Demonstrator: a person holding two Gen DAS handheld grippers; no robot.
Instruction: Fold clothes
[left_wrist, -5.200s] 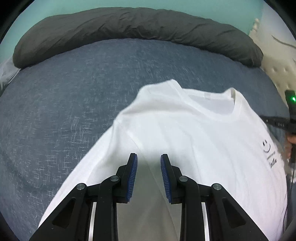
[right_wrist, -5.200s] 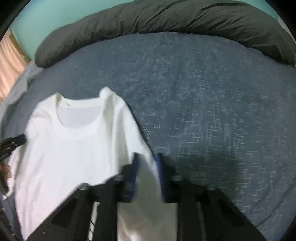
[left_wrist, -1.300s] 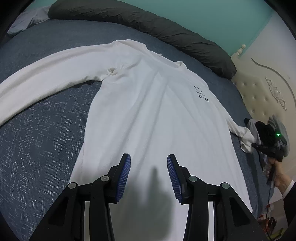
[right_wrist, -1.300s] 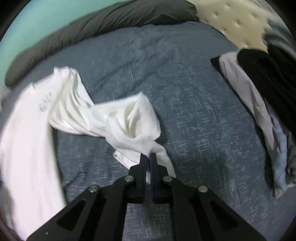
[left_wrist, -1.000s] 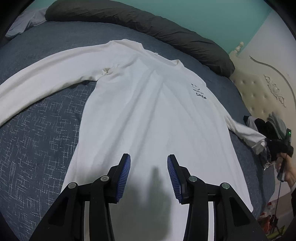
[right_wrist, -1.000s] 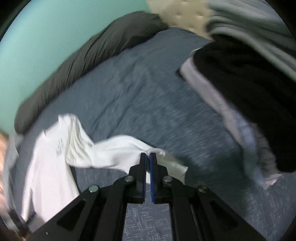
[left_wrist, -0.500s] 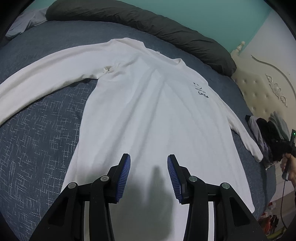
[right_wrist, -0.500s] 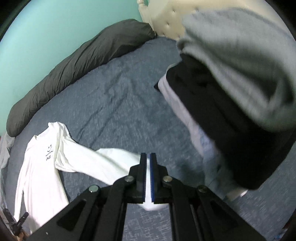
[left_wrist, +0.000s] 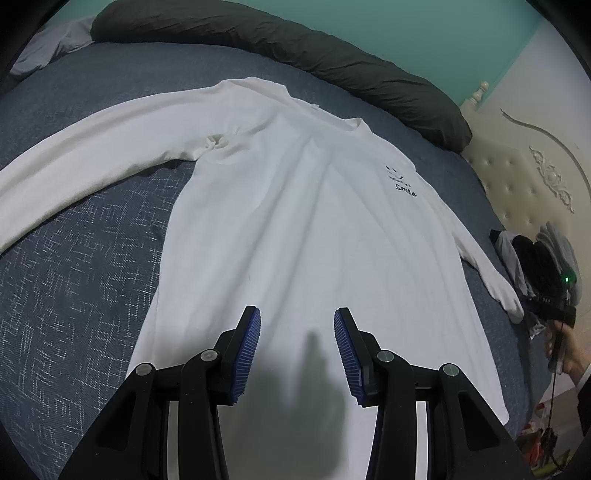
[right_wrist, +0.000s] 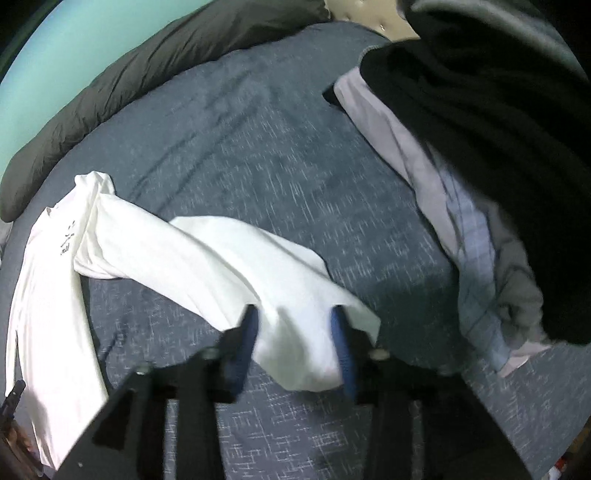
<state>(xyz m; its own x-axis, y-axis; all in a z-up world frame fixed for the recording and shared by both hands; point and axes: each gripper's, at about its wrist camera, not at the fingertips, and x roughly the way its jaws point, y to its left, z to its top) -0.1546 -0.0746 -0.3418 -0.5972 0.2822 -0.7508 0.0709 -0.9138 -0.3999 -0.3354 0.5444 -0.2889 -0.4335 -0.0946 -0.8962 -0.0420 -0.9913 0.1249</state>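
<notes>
A white long-sleeved shirt (left_wrist: 295, 229) with a small black smile print lies face up on the blue bedspread (left_wrist: 74, 295), both sleeves stretched outward. My left gripper (left_wrist: 297, 343) hovers open over the shirt's lower body, nothing between its blue pads. In the right wrist view the shirt's sleeve (right_wrist: 221, 266) runs from the body at the left to its cuff end (right_wrist: 303, 354). My right gripper (right_wrist: 295, 343) is opening, and the cuff lies loose on the bed between the spread fingers, the pads not pressing it. The right gripper (left_wrist: 554, 314) shows small at the far right, in a hand.
A heap of black, grey and pale clothes (right_wrist: 480, 147) is piled at the right of the bed, close to the cuff. A long dark grey bolster (left_wrist: 295, 51) lies along the teal wall. A cream tufted headboard (left_wrist: 524, 177) stands at the right.
My right gripper pulled the sleeve out toward the clothes heap, sank to the bed and opened, letting the cuff go. The left gripper kept still and open.
</notes>
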